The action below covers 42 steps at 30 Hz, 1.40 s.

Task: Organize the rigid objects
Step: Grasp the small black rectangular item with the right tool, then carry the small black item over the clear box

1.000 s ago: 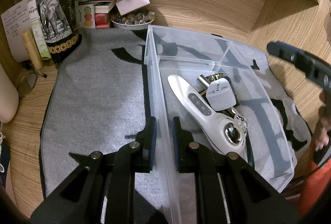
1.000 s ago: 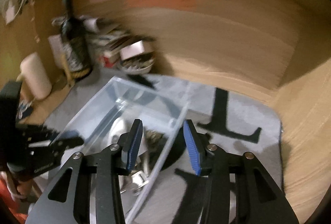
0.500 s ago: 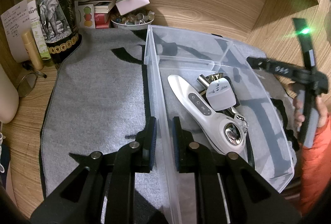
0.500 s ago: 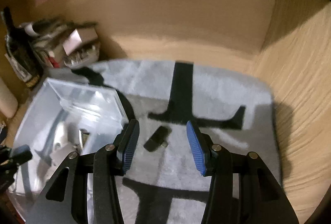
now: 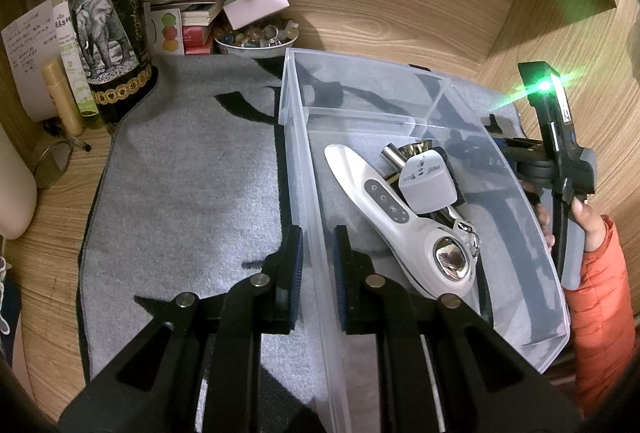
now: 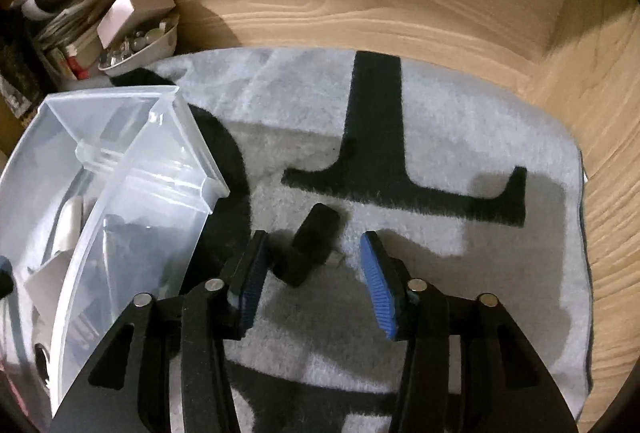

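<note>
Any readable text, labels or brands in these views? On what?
None legible as words.
bottle label: script beside an elephant picture, too blurred.
paper note: handwriting, too small.
white device: button symbols only.
grey mat: large black letter shapes, unreadable.

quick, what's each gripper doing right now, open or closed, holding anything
Left gripper: shut on the clear bin's side wall.
Right gripper: open, empty, straddling the small black object on the mat.

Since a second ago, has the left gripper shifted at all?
No. The left gripper straddles the clear bin's wall at the same spot as before, the elephant-label bottle unmoved in view.
</note>
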Motion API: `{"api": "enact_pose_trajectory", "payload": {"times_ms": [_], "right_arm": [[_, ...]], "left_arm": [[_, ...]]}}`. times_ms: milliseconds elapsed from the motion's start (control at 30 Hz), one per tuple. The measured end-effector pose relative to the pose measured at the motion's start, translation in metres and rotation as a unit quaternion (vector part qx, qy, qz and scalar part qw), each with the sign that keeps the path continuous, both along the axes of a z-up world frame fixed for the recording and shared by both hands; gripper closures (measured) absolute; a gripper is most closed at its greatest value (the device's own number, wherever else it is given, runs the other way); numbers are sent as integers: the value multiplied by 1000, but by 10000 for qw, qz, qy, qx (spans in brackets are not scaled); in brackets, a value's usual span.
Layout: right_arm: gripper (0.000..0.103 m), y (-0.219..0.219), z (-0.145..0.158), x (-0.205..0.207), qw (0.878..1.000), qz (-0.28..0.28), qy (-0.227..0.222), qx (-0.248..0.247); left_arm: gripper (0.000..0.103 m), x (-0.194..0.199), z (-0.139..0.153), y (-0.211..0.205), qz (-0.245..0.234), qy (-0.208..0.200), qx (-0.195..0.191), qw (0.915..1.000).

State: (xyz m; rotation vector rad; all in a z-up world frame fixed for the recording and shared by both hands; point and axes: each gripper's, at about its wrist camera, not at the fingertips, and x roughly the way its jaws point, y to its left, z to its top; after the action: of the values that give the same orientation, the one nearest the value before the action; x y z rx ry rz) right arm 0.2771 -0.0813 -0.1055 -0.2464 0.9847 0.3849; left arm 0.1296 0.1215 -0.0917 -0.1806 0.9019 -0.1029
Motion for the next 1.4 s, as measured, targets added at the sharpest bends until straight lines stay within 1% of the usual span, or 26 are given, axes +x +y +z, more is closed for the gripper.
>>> {"api": "enact_pose_trajectory", "payload": {"times_ms": [33,133,200,300,433,700,867,1067,1267,1400], "right_arm": [[73,0,0,-2,10000,32,-20,2],[73,-1,1,-5,10000,41,-54,-20],[78,0,0,-4,10000,35,-70,-39],[78,1,3,-6,10000,34,-78,14],[78,-3,14,-14,9998,40,-211,42],[78,1,44,-35,9977,145,-648,124],[78,-2,73,-59,9941,334,-1000,271],[78,13,92,-81,9890,618,-1273,435],[78,25,98,-102,9848,930,-1369,522],[78,35,92,-113,9839,1116,-1314,464]], "left_arm": [[90,0,0,-1,1,1,-3,10000],[90,0,0,1,0,0,-11,10000],[90,0,0,0,-2,3,-8,10000],[90,0,0,-1,-1,1,6,10000],[90,0,0,-1,2,2,-3,10000],[90,0,0,0,1,2,8,10000],[90,0,0,-1,2,1,5,10000],[90,0,0,0,9,1,10,10000],[90,0,0,1,7,2,10,10000],[90,-1,0,0,17,1,-6,10000]]}}
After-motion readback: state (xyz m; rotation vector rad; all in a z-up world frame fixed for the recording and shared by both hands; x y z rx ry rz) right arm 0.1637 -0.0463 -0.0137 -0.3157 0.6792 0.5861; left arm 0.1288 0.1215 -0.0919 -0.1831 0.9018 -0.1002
